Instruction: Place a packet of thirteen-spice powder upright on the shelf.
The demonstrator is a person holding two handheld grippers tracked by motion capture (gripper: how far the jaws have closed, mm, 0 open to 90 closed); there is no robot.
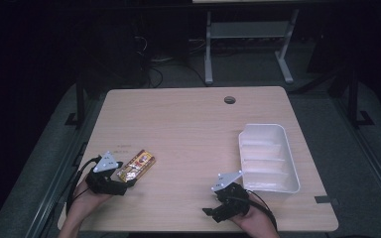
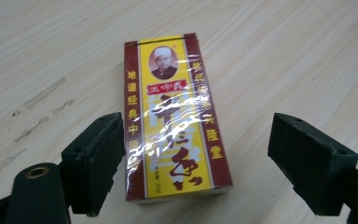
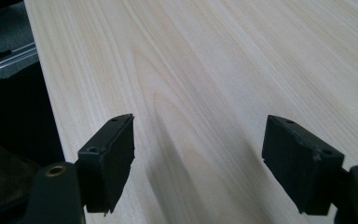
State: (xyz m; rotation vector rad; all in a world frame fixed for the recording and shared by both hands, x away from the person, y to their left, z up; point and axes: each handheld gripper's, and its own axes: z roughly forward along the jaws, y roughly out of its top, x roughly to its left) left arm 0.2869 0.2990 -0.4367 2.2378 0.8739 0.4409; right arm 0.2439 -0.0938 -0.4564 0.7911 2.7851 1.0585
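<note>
A flat yellow and dark red box [image 2: 172,121] with Chinese writing and a small portrait lies face up on the wooden table, wrapped in shiny film. My left gripper [image 2: 196,140] is open, one jaw on each side of the box's near end; the left jaw is close against its edge and the right jaw stands well off. From above, the box [image 1: 138,164] sits at the front left, with the left gripper [image 1: 127,179] just behind it. My right gripper [image 3: 198,128] is open over bare wood, nothing between its jaws. It rests near the front edge [image 1: 216,208].
A white, empty-looking plastic tray [image 1: 268,157] with ribbed compartments stands at the right, just beyond the right gripper. A round cable hole [image 1: 229,100] is at the table's far side. The table edge [image 3: 42,93] drops to dark floor left of the right jaws.
</note>
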